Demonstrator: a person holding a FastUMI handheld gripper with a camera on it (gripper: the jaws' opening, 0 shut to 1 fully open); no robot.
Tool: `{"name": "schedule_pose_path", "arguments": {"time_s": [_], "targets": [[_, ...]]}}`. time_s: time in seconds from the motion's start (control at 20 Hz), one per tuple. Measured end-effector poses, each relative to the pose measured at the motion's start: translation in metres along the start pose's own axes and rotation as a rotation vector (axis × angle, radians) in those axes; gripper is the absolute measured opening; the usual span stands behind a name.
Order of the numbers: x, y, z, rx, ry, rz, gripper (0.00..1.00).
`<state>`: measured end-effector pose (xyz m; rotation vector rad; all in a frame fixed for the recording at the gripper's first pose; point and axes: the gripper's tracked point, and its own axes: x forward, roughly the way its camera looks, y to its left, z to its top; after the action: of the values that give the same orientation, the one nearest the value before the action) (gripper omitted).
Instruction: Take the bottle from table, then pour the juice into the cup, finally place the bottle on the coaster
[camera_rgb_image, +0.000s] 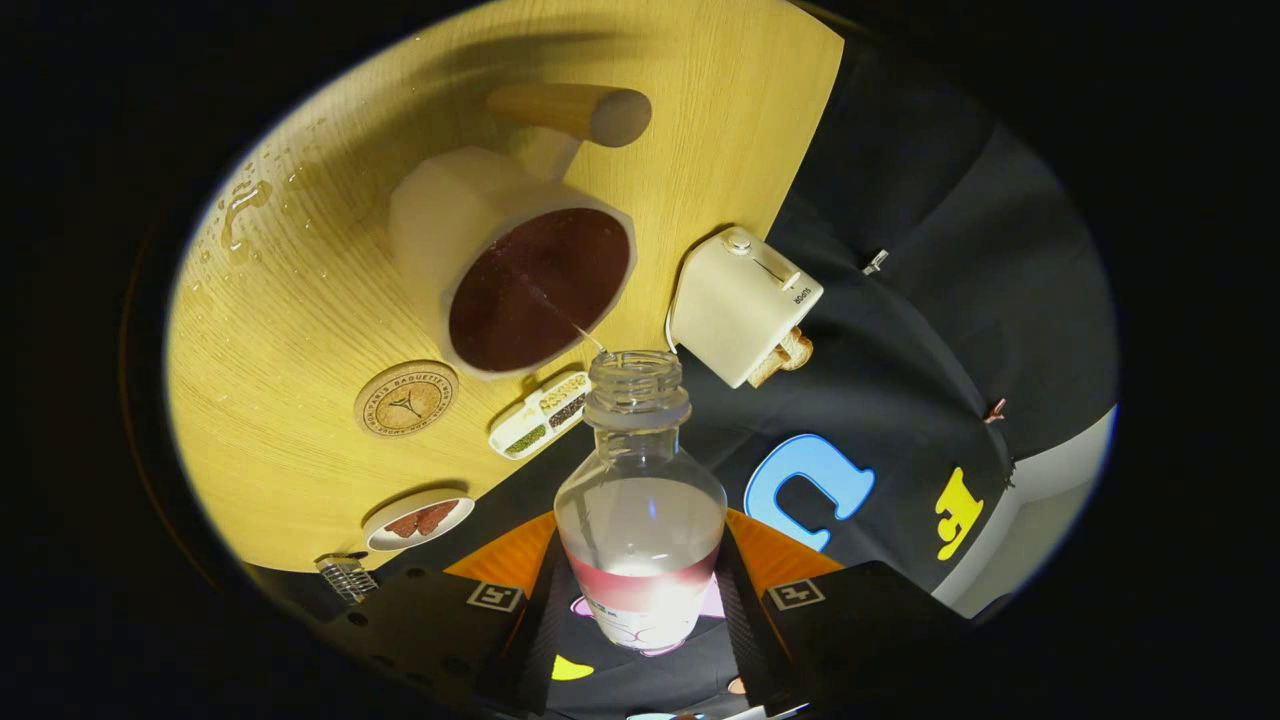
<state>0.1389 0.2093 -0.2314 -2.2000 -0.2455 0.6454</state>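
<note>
We saw the gripper (640, 590) pinching the nearly empty juice bottle (640, 520) between both fingers, its open mouth tipped toward the white cup (520, 275) at eleven o'clock, the cork coaster (406, 398) lying at ten o'clock.

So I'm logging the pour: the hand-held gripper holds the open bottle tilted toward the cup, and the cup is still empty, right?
Not empty. The gripper view shows the cup holding dark red juice. The rest stands: the hand-held gripper holds the open bottle tilted toward it.
</note>
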Motion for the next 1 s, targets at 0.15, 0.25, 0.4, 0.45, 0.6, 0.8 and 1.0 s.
{"name": "schedule_pose_path", "arguments": {"time_s": [0.15,0.25,0.4,0.45,0.6,0.8,1.0], "targets": [[0.000,0.004,0.002,0.030,-0.007,-0.008,0.73],[0.001,0.009,0.003,0.049,-0.008,-0.009,0.73],[-0.001,0.014,0.004,0.112,-0.022,-0.023,0.73],[-0.003,0.015,0.004,0.154,-0.030,-0.030,0.73],[-0.006,0.017,0.002,0.243,-0.030,-0.042,0.73],[-0.019,-0.010,-0.007,0.452,-0.036,-0.125,0.73],[-0.025,-0.032,-0.036,0.746,0.000,-0.177,0.73]]}}
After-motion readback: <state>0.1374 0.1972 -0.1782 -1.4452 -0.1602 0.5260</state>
